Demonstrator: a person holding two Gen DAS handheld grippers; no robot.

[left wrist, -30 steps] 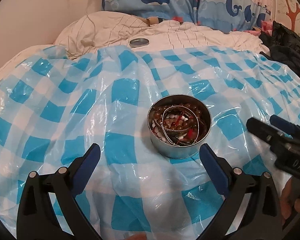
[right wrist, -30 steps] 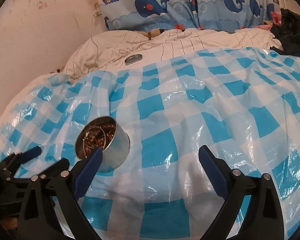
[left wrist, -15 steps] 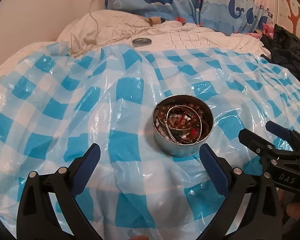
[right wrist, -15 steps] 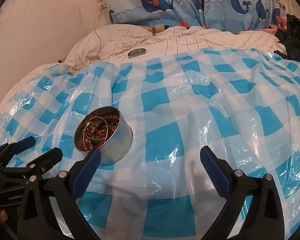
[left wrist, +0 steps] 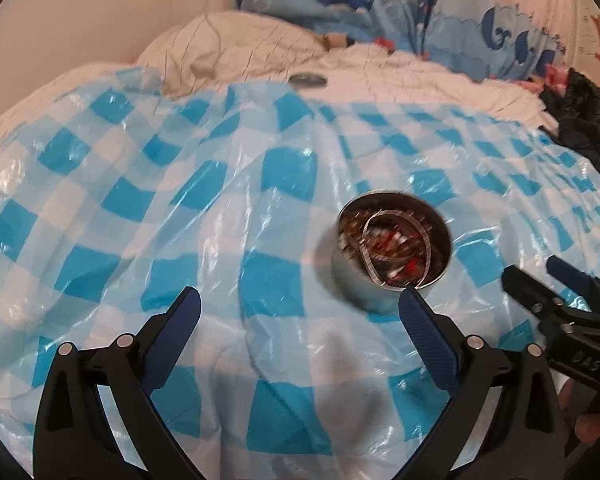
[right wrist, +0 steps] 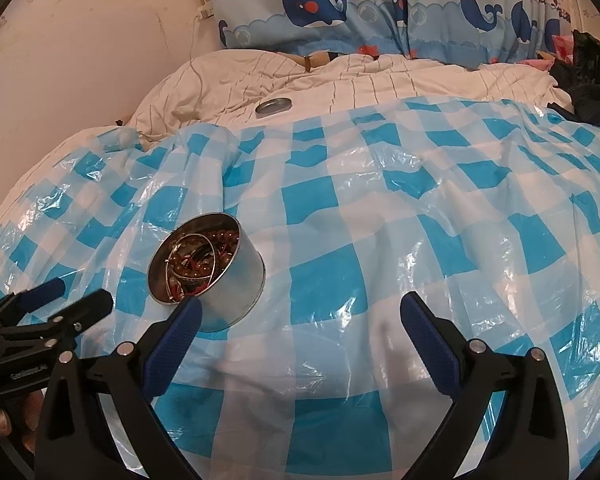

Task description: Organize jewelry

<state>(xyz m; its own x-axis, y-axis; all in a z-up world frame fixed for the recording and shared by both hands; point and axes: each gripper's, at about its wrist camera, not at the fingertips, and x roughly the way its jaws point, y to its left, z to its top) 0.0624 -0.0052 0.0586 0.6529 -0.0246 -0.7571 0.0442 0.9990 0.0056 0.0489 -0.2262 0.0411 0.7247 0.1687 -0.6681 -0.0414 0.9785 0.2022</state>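
Note:
A round metal tin (left wrist: 392,252) full of bead bracelets and metal bangles (right wrist: 194,262) stands on a blue-and-white checked plastic sheet (left wrist: 276,184) spread over a bed. My left gripper (left wrist: 300,304) is open and empty, with the tin just ahead of its right finger. My right gripper (right wrist: 300,312) is open and empty, with the tin (right wrist: 208,272) at its left fingertip. Each gripper shows in the other's view, the right one (left wrist: 548,280) and the left one (right wrist: 60,296). The tin's lid (right wrist: 274,105) lies far back on the white quilt.
A white striped quilt (right wrist: 340,80) and whale-print pillows (right wrist: 340,4) lie at the head of the bed. A dark garment (left wrist: 588,120) sits at the right edge. A wall (right wrist: 80,60) runs along the left with a cable (right wrist: 198,52).
Both grippers shifted left and slightly back, so the tin moved rightward in the left wrist view and toward the middle in the right wrist view. The jaws stayed open.

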